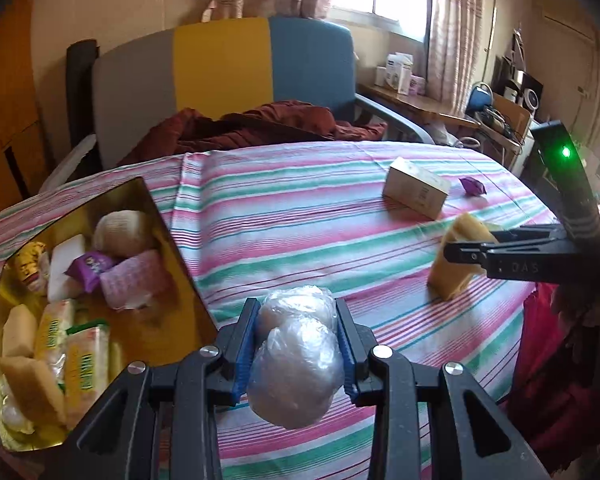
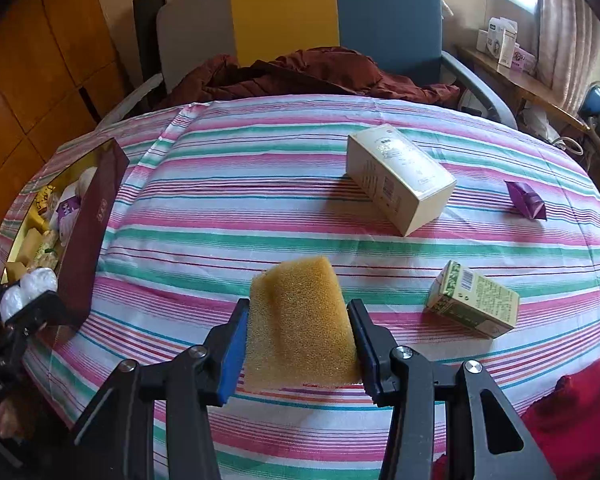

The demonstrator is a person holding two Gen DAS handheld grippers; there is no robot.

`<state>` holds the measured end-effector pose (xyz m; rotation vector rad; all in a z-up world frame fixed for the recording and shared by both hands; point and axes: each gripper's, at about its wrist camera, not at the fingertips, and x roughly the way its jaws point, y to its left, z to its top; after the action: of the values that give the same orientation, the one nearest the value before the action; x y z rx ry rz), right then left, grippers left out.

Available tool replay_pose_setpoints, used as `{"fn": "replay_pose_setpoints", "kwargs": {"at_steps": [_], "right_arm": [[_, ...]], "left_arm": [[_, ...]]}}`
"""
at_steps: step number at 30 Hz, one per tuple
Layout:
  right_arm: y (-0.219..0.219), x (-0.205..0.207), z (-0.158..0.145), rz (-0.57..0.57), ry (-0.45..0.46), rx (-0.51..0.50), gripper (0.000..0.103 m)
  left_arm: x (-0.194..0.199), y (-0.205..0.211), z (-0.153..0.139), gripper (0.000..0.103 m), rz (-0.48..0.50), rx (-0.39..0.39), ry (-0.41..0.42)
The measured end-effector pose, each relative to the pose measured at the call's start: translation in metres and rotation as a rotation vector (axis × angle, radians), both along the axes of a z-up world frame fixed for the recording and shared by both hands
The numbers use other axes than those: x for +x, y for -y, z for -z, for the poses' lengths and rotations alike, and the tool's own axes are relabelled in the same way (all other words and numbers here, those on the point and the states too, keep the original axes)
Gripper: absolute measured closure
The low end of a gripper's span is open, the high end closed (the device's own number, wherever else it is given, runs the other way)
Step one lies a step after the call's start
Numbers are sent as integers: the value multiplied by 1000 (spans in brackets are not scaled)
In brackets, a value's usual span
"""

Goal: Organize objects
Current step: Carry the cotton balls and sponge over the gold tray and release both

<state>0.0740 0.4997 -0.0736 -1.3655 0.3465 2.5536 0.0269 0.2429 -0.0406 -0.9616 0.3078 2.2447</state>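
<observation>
Gripping one item in each hand-held gripper above the striped bench [image 2: 260, 208].
We had the left hand-held gripper [image 1: 296, 316] clamped on a plastic-wrapped bundle [image 1: 294, 364] beside the gold-lined box [image 1: 172, 240], and the right hand-held gripper [image 2: 298, 320] squeezing a yellow sponge [image 2: 300, 320] near two cartons.

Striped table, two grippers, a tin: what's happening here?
A person is tidying loose items into the gold tin. The left gripper is shut on a plastic-wrapped bundle, and the right gripper is shut on a yellow sponge. A white carton, green box and purple packet lie on the table.
</observation>
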Motion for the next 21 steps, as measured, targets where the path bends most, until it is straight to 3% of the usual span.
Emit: {"fn": "replay_pose_setpoints", "kwargs": {"at_steps": [8,21], "right_arm": [[15,-5,-2,-39,-1,-79,54],[82,-31,-27,-158,-61,-125,55]], "left_arm": [[-8,20,-7,68,-46,19,-6],[-27,66,-7,68,-161,50,12]]}}
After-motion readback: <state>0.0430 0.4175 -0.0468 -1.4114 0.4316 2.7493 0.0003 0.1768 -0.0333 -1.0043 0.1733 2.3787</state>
